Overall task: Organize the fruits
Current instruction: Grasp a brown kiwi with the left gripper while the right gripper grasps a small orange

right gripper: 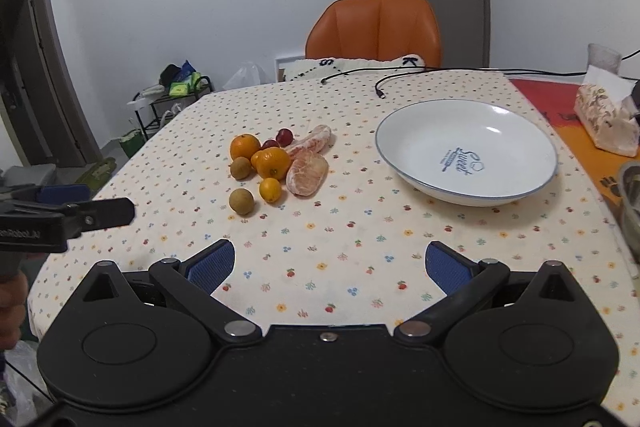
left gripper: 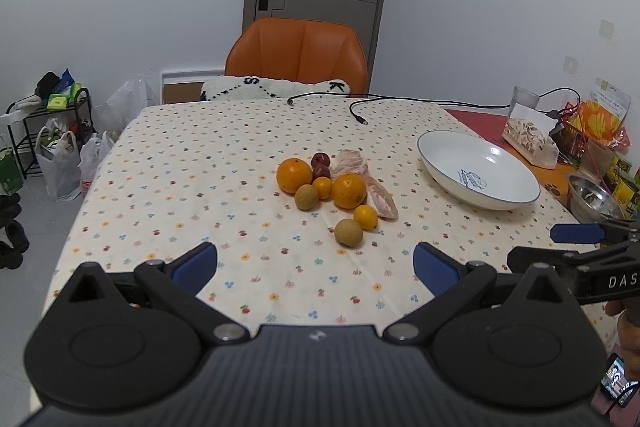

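1. My left tongs (left gripper: 315,263) stand wide open, their blue ribbed pads well apart, holding nothing; they hover over the bench (left gripper: 200,163) short of the fruit.
2. My right tongs (right gripper: 331,265) are likewise spread wide and empty, above the near part of the bench, with the plate (right gripper: 468,193) ahead to the right.
3. The bench is covered with a cream cloth printed with small coloured fruit and flower motifs.
4. The fruit lies in one loose cluster near the middle of the cloth, left of the plate and well apart from it.
5. Count, round and smooth-skinned: two large oranges (right gripper: 273,163), two small oranges (right gripper: 270,189), two dull brown-green kiwi-like fruits (right gripper: 241,201), two dark red glossy plums (right gripper: 284,136).
6. Count, peeled: two pale pink, fibrous citrus segments (right gripper: 307,173), oblong, lying against the right side of the cluster.
7. The plate is one shallow white glazed ceramic dish with a thin blue rim and blue lettering in its centre; nothing lies in it.
8. One orange upholstered chair (left gripper: 298,57) stands at the far end of the bench.
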`<state>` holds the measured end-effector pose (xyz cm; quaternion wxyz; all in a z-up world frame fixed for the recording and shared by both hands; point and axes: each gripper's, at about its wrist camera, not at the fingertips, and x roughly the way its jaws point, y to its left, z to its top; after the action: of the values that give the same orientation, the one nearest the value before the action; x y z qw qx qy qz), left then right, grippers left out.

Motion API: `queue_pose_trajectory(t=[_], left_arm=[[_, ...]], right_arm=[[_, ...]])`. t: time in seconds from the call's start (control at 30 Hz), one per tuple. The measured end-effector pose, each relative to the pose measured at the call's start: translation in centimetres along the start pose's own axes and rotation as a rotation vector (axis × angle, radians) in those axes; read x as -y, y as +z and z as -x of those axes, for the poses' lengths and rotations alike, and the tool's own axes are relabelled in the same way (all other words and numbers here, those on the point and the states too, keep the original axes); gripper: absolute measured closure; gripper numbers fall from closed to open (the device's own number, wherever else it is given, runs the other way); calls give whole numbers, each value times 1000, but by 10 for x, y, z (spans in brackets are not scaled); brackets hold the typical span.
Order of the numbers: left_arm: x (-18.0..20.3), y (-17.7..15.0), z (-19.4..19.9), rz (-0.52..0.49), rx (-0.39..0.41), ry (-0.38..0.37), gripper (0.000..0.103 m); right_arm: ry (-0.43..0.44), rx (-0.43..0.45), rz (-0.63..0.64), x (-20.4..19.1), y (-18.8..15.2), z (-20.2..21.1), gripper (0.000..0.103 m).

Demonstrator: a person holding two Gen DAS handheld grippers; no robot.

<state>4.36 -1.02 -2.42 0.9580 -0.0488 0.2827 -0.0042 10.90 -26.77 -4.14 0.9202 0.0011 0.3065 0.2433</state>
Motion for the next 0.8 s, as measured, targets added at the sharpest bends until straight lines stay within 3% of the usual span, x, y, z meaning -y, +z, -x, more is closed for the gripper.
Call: queue_pose_trajectory(t=[0.27, 0.4, 0.8], left_arm=[[2, 3, -25, 21, 0, -52, 3], [2, 5, -36, 37, 6, -75, 8], [6, 5, -73, 42, -48, -94, 23]], right_arm=[[32, 41, -48, 9, 7, -16, 4], [49, 22, -78, 13, 10, -29, 14], [101, -2, -115, 19, 10, -52, 22]])
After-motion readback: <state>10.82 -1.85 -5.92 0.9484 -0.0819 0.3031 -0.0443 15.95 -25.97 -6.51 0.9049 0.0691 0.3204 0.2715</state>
